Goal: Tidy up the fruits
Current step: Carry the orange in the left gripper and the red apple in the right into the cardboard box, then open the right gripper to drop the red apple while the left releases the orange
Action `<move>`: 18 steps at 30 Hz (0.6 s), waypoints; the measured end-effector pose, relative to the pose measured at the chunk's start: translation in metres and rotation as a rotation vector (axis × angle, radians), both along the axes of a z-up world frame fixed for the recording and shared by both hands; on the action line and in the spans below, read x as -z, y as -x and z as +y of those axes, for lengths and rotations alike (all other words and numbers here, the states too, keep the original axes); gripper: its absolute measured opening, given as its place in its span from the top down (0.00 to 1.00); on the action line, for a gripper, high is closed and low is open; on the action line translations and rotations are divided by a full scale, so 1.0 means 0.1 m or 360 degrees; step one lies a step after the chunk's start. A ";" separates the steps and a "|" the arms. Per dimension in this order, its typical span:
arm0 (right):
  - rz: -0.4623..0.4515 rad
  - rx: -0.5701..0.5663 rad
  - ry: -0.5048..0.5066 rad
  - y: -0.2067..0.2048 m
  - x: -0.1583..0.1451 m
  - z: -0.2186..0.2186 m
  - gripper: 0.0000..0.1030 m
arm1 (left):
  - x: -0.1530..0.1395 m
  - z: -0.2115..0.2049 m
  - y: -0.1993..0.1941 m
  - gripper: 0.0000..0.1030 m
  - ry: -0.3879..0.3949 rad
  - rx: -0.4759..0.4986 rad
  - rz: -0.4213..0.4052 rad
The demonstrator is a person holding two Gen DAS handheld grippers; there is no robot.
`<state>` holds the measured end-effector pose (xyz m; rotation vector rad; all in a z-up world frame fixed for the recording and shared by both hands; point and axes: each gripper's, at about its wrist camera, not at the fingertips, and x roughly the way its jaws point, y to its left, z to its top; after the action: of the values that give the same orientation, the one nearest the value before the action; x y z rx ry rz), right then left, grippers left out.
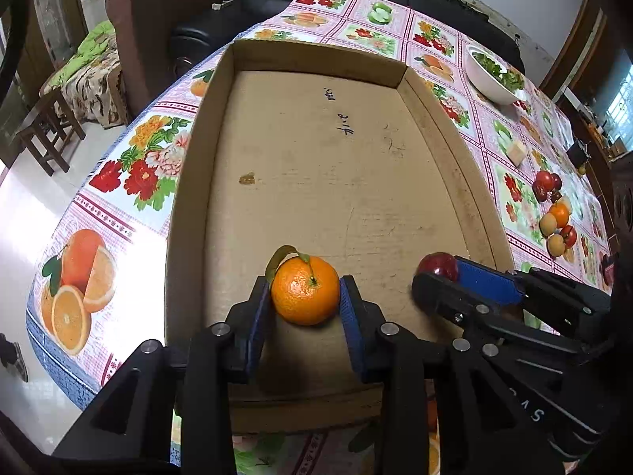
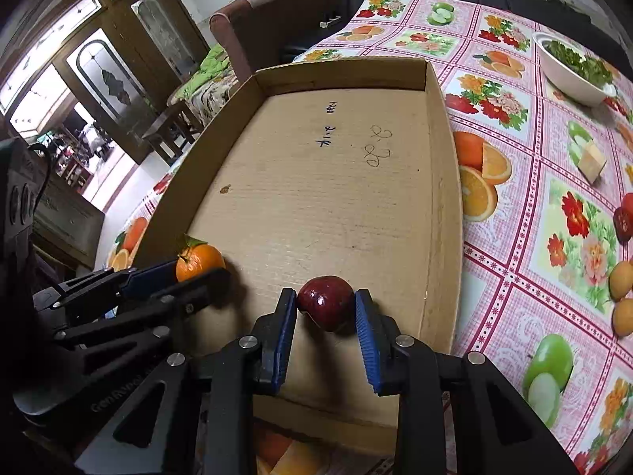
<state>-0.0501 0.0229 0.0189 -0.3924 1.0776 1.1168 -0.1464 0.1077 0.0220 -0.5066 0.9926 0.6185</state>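
An orange (image 1: pixel 304 297) with a stem and leaf sits between the blue pads of my left gripper (image 1: pixel 304 282), which is shut on it. It is low over the front part of a shallow cardboard tray (image 1: pixel 316 158). To its right, my right gripper (image 2: pixel 326 295) is shut on a dark red apple (image 2: pixel 326 304), also low over the tray's front part (image 2: pixel 336 198). Each gripper shows in the other's view: the right gripper (image 1: pixel 435 273) with the apple (image 1: pixel 437 263), and the left gripper (image 2: pixel 198 268) with the orange (image 2: pixel 198 259). I cannot tell whether either fruit touches the tray floor.
The tray lies on a table with a flower-and-fruit cloth (image 1: pixel 130 174). Several loose fruits (image 1: pixel 554 213) lie on the cloth to the right of the tray. A white bowl of greens (image 2: pixel 573 67) and a small pale block (image 2: pixel 591 164) stand farther back. The table's left edge drops to the floor.
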 end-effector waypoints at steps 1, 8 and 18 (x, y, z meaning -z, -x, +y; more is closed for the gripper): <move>-0.0008 -0.0008 0.0009 0.01 0.00 0.01 0.69 | 0.00 -0.01 0.00 0.68 0.0000 0.0002 0.0003; -0.0081 -0.0022 0.0026 0.05 -0.04 -0.02 0.54 | -0.04 0.03 0.05 0.59 0.0004 -0.0044 0.0007; -0.0110 0.0021 -0.0090 0.03 -0.29 -0.29 0.48 | -0.25 -0.06 0.09 0.56 -0.0048 -0.0066 -0.0058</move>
<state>-0.0527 -0.0065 0.0480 -0.3763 0.9844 1.1118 -0.1553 0.1020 0.0470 -0.5112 0.9391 0.6585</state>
